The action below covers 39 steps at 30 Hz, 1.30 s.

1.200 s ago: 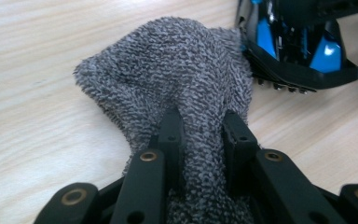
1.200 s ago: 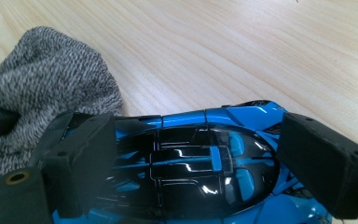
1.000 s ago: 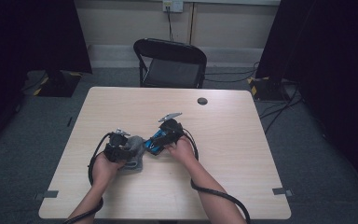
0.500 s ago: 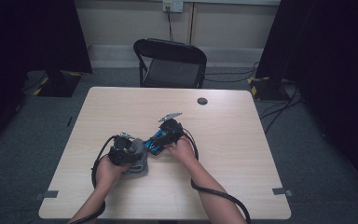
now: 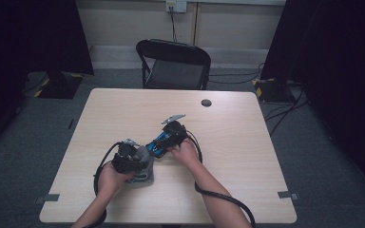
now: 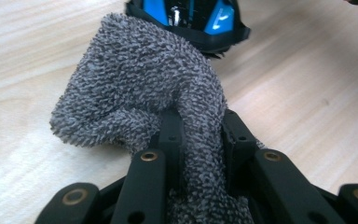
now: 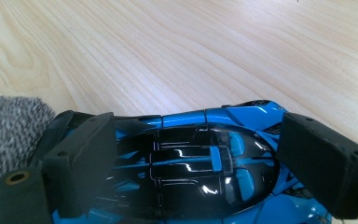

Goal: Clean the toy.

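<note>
A grey, nubby terry cloth (image 6: pixel 140 88) rises bunched and folded at the centre of the left gripper view, touching the glossy blue-and-black toy car (image 7: pixel 200 158), which lies level on the bench across the lower half of the right gripper view.

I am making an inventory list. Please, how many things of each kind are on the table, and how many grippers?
Grey cloth: 1
Blue and black toy car: 1
Small dark round thing near the table's far edge: 1
Grippers: 2, the left gripper shut on the cloth, the right gripper holding the car by its sides
Total: 5
</note>
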Each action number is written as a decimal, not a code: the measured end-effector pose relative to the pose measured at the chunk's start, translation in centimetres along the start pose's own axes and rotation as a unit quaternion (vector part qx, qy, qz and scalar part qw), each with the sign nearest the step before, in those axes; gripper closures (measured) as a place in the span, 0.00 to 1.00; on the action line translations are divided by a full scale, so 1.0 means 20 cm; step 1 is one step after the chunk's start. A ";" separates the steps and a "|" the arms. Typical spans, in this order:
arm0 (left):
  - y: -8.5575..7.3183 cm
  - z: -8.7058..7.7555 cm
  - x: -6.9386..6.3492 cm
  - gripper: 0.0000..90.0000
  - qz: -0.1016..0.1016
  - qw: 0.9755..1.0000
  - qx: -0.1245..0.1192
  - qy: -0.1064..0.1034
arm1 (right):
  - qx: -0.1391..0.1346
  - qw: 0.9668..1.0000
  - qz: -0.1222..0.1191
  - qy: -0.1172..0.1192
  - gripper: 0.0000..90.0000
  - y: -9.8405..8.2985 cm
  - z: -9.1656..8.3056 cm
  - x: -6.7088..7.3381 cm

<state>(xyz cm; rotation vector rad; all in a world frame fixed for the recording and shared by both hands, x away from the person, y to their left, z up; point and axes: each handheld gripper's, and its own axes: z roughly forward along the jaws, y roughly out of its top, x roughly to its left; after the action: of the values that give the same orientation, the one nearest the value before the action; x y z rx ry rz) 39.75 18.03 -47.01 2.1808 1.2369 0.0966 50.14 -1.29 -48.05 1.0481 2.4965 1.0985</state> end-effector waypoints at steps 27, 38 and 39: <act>0.01 0.06 -0.18 0.82 0.046 0.998 0.009 -0.051 | 0.001 1.000 0.001 0.000 0.13 0.00 0.00 0.00; 0.03 0.10 -0.24 0.81 0.072 0.995 0.013 -0.066 | 0.003 1.000 0.001 0.000 0.13 0.00 0.00 0.00; 0.03 0.10 -0.25 0.81 0.075 0.995 0.014 -0.069 | 0.003 1.000 0.001 0.000 0.13 0.00 0.00 0.00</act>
<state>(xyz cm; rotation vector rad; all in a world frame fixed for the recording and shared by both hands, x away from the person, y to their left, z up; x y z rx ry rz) 38.10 12.86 -47.11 2.2613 1.0022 -0.0095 50.18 -1.23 -48.00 1.0511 2.5016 1.0924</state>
